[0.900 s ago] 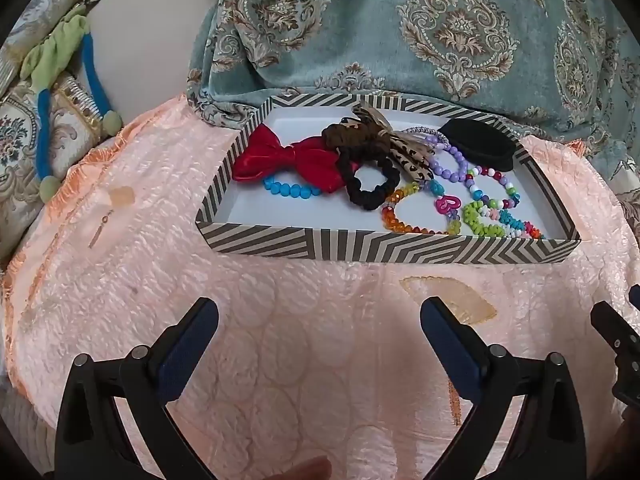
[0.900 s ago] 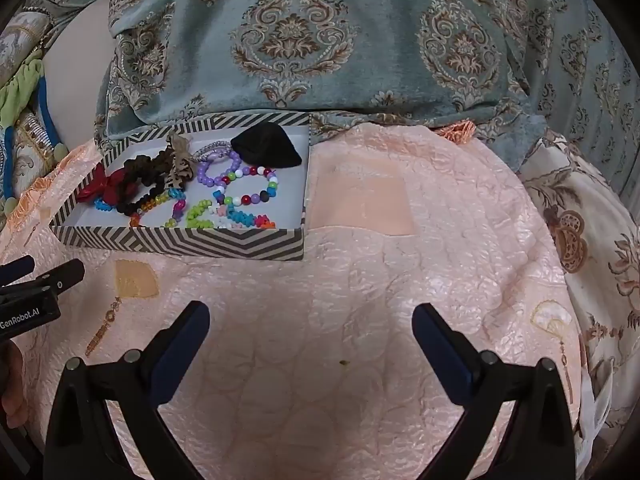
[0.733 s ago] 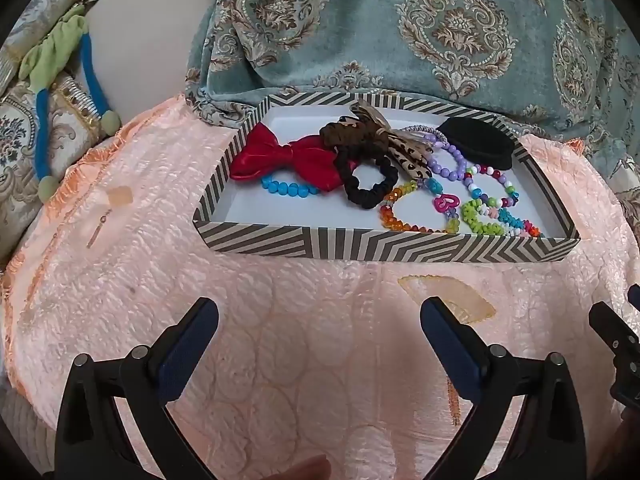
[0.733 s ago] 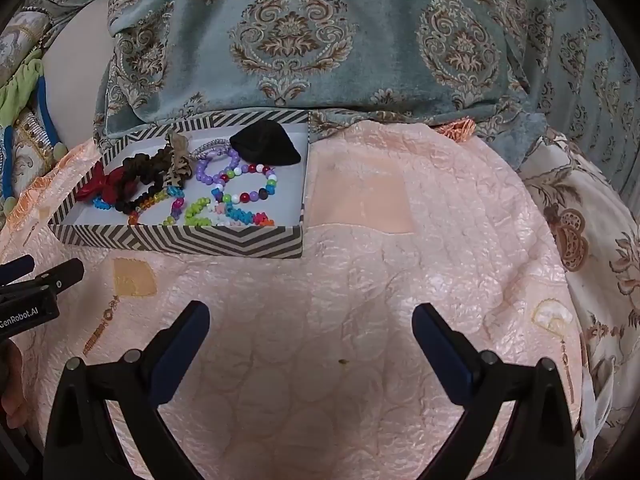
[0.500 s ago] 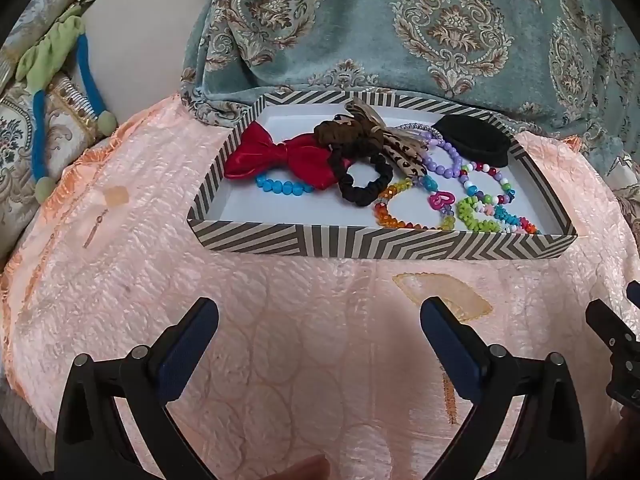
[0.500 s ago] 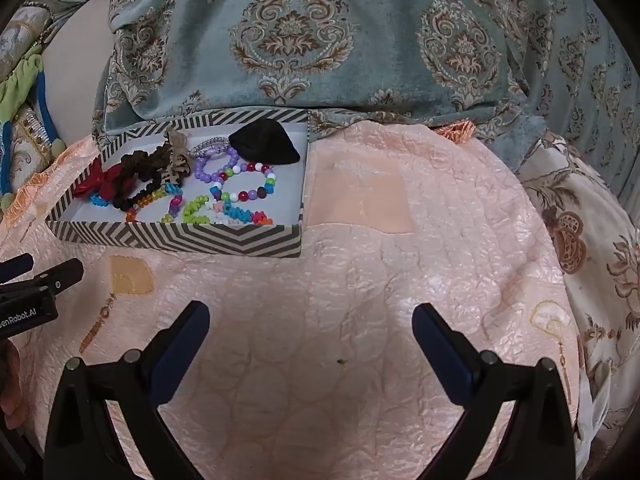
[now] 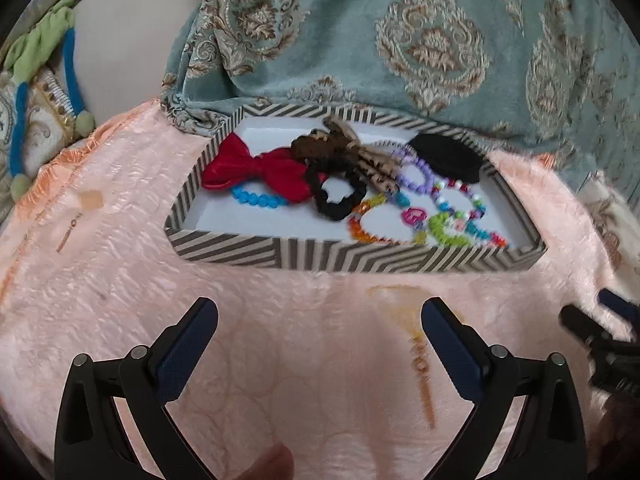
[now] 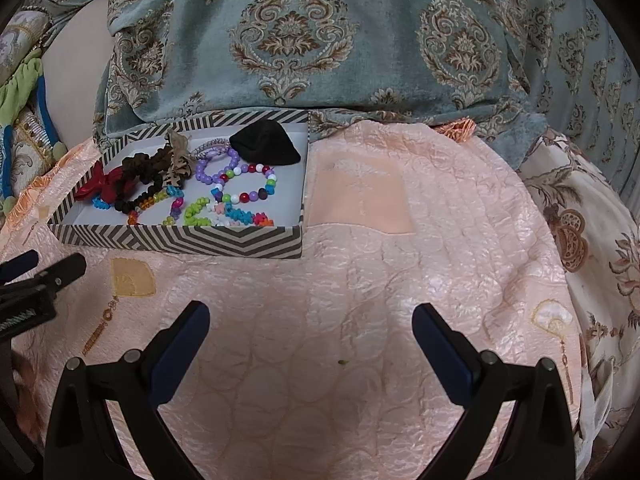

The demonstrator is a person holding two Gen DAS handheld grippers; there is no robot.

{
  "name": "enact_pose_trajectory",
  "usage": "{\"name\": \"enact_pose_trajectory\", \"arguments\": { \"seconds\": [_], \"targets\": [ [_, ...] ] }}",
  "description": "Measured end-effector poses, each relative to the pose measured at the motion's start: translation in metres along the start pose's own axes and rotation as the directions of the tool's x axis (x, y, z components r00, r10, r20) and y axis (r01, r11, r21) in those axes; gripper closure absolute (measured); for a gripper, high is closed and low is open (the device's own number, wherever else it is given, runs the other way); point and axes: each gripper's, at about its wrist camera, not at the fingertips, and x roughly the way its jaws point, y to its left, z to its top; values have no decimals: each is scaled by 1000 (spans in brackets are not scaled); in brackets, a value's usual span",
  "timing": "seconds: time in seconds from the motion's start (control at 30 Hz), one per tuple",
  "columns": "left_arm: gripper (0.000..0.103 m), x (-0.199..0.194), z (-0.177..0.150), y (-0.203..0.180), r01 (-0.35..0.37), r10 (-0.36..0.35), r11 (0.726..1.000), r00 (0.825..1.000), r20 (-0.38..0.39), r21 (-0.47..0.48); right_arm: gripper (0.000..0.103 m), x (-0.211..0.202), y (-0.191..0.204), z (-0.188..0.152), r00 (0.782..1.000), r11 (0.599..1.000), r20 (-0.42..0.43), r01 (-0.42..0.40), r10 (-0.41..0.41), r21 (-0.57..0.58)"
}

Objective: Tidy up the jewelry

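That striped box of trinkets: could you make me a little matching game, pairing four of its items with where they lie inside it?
Items:
1. red bow
2. black pouch
3. black scrunchie
4. green bead bracelet

Places in the striped box:
A. far right corner
B. near right
C. left end
D. middle

Pairs: 1-C, 2-A, 3-D, 4-B

One striped tray [image 7: 256, 250] holds one red bow [image 7: 256, 170], one black scrunchie [image 7: 338, 196], one brown scrunchie [image 7: 316, 148] and one black pouch [image 7: 444, 156]. Its beaded bracelets [image 8: 244, 184] overlap too much to count exactly. Two tools show, left [image 7: 320, 316] and right [image 8: 310, 320].
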Motion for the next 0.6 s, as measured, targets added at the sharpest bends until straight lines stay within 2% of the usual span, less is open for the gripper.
{"name": "enact_pose_trajectory", "arguments": {
  "seconds": [0.07,0.2,0.4,0.5,0.6],
  "targets": [
    [13,4,-7,1,-46,46,998,999,-6,34,0,1,0,0,1000,1000,-3,-8,8,5],
    [14,24,-18,10,-47,47,999,990,-132,6,0,2,-1,1,1000,1000,-2,-18,18,15],
    [14,23,-21,16,-36,31,999,991,-129,-35,0,9,-4,-1,999,1000,-37,4,-4,12],
    [14,23,-22,16,-25,20,999,992,-128,-37,0,18,-9,-1,994,997,-79,71,-70,11],
    [14,23,-22,16,-25,21,999,992,-125,-36,1,23,-20,5,989,992,-71,128,-127,11]
  ]
}}
